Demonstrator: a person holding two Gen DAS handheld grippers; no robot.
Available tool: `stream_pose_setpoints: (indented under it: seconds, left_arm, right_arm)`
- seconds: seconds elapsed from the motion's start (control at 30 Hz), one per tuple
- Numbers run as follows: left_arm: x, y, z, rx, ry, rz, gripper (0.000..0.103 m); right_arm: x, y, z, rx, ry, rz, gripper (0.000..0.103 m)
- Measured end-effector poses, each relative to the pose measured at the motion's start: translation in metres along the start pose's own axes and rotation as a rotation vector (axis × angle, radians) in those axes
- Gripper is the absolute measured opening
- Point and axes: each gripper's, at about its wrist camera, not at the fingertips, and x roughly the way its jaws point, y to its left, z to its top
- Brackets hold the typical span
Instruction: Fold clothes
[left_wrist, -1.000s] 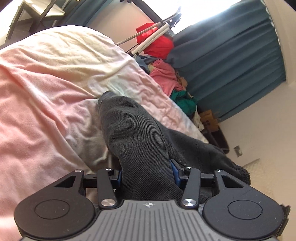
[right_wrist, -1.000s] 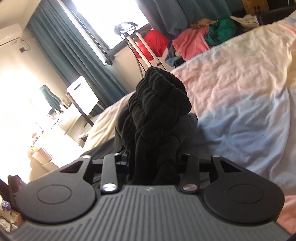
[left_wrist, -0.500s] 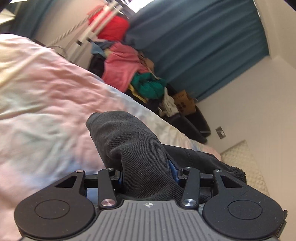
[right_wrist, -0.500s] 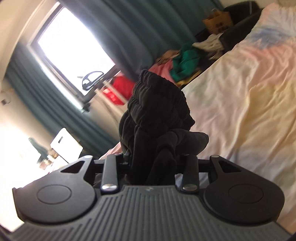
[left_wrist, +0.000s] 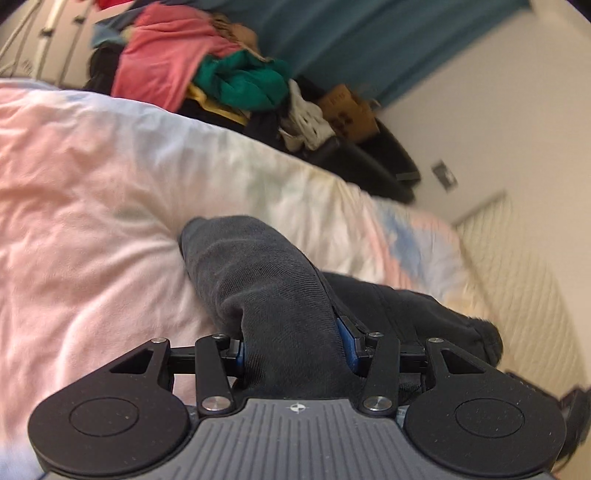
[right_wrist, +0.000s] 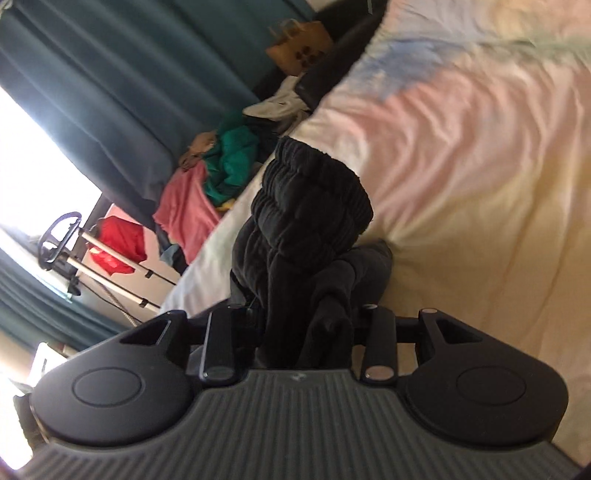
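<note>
A dark grey garment (left_wrist: 266, 288) of ribbed cloth bulges up between the jaws of my left gripper (left_wrist: 293, 347), which is shut on a thick fold of it; more of the cloth trails off to the right. In the right wrist view the same dark garment (right_wrist: 310, 221) shows a gathered, elastic-looking edge, bunched and standing up from my right gripper (right_wrist: 304, 325), which is shut on it. Both grippers hang over the pastel pink and white bed cover (left_wrist: 92, 184). The fingertips of both are buried in the cloth.
Beyond the bed's far edge lies a heap of clothes (left_wrist: 207, 62) in pink, green and white, with a brown paper bag (left_wrist: 351, 110). Teal curtains (right_wrist: 122, 92) hang by a bright window. A clothes rack (right_wrist: 92, 254) carries a red item. A cream rug (left_wrist: 517, 266) covers the floor.
Both grippers have swept sideways across the bed with the garment and rolled; the clothes heap and wall have come into the left view. Their grips have stayed the same.
</note>
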Motion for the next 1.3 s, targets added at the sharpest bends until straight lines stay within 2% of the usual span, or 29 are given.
stream_pose_setpoints:
  seconds: [0.1, 0.17, 0.23, 0.3, 0.4, 0.5, 0.57, 0.63, 0.7, 0.77, 0.9, 1.03, 1.1, 1.13, 1.3]
  left_arm:
    - [-0.005, 0.024, -0.028, 0.031, 0.04, -0.015, 0.05]
    - [-0.006, 0.04, -0.048, 0.052, 0.03, -0.022, 0.053]
    - [-0.005, 0.051, -0.062, 0.069, 0.006, -0.034, 0.059]
    - [-0.006, 0.053, -0.065, 0.053, 0.006, -0.03, 0.061]
    - [-0.015, 0.037, -0.061, 0.11, -0.021, 0.033, 0.062]
    - [-0.035, 0.018, -0.059, 0.137, -0.025, 0.118, 0.072]
    - [-0.053, 0.002, -0.053, 0.153, -0.026, 0.154, 0.073]
    - [-0.077, -0.017, -0.05, 0.185, -0.049, 0.168, 0.08]
    - [-0.102, -0.037, -0.049, 0.218, -0.076, 0.174, 0.081]
    - [-0.129, -0.058, -0.051, 0.246, -0.102, 0.175, 0.086]
    - [-0.181, -0.102, -0.065, 0.31, -0.146, 0.185, 0.103]
    - [-0.226, -0.137, -0.085, 0.359, -0.16, 0.193, 0.103]
    - [-0.247, -0.153, -0.096, 0.385, -0.17, 0.19, 0.103]
    - [-0.258, -0.16, -0.103, 0.397, -0.179, 0.194, 0.103]
    - [-0.304, -0.183, -0.142, 0.448, -0.224, 0.227, 0.103]
  right_arm:
    - [-0.008, -0.017, -0.038, -0.014, -0.011, -0.01, 0.041]
    - [-0.012, -0.031, -0.067, -0.017, -0.013, -0.021, 0.043]
    - [-0.01, -0.047, -0.089, -0.016, -0.017, -0.032, 0.047]
    - [-0.006, -0.056, -0.1, 0.003, -0.029, -0.044, 0.055]
    - [-0.006, -0.05, -0.091, 0.022, -0.012, -0.073, 0.058]
    - [-0.017, -0.035, -0.077, -0.008, 0.043, -0.152, 0.063]
    - [-0.03, -0.026, -0.069, -0.02, 0.068, -0.2, 0.063]
    - [-0.05, -0.014, -0.063, -0.042, 0.064, -0.24, 0.062]
    - [-0.076, 0.001, -0.06, -0.097, 0.018, -0.253, 0.062]
    - [-0.101, 0.012, -0.059, -0.141, -0.015, -0.244, 0.062]
    - [-0.153, 0.039, -0.058, -0.204, -0.061, -0.198, 0.062]
    - [-0.204, 0.071, -0.069, -0.303, -0.115, -0.152, 0.065]
    - [-0.228, 0.087, -0.078, -0.353, -0.13, -0.13, 0.088]
    - [-0.239, 0.093, -0.083, -0.372, -0.141, -0.116, 0.09]
    - [-0.287, 0.111, -0.114, -0.435, -0.188, -0.053, 0.088]
